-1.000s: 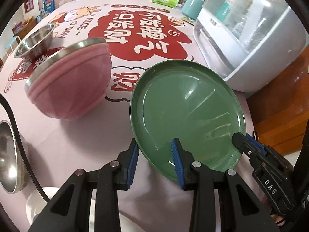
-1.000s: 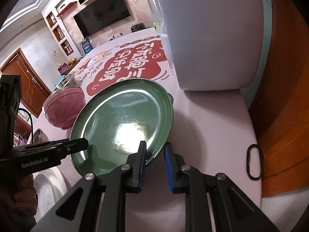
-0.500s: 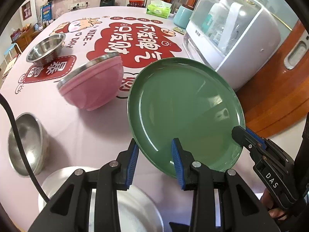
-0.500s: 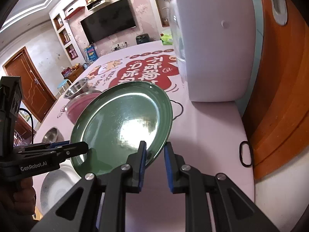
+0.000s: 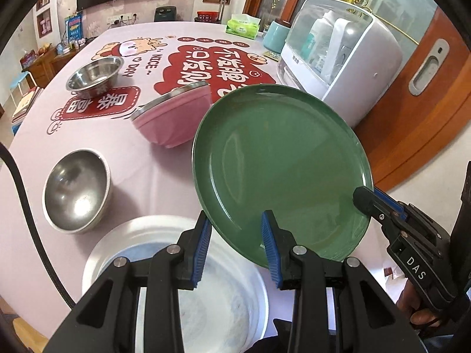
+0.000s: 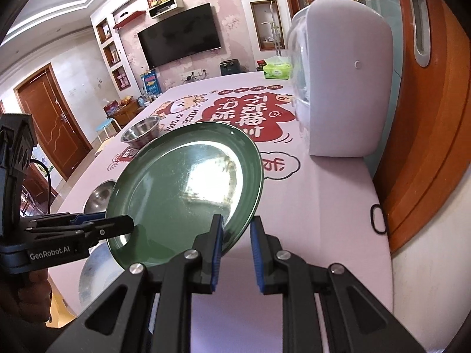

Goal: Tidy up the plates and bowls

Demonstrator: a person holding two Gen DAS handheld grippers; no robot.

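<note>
Green plate (image 5: 279, 170): glossy dark green, round, raised rim, held tilted in the air above the desk (image 5: 141, 158), over the near corner.
Left claw (image 5: 235, 244): blue pads partly apart, plate's near rim between them, gripped.
Right claw (image 6: 234, 247): nearly closed, pinching the plate's rim at its near right edge (seen from the side in the left view, at the plate's right rim).
Writing: "DAS" on the right claw body, "GenRobot.AI" on the left one; desk cloth reads "NICE DAY" plus big red Chinese characters (upside down from here).
White plate (image 5: 176, 279): on the desk directly under the left claw, bluish centre.
Steel bowl (image 5: 76, 194): just beyond the white plate, to the left.
Pink bowl (image 5: 173, 117): tipped, steel rim, behind the green plate.
Second steel bowl (image 5: 94, 73): farther back.
White appliance (image 5: 338, 58): far right desk edge, clear lid.
Open room: bare cloth between appliance and near desk edge; black ring (image 6: 378, 219) lies at that edge.
</note>
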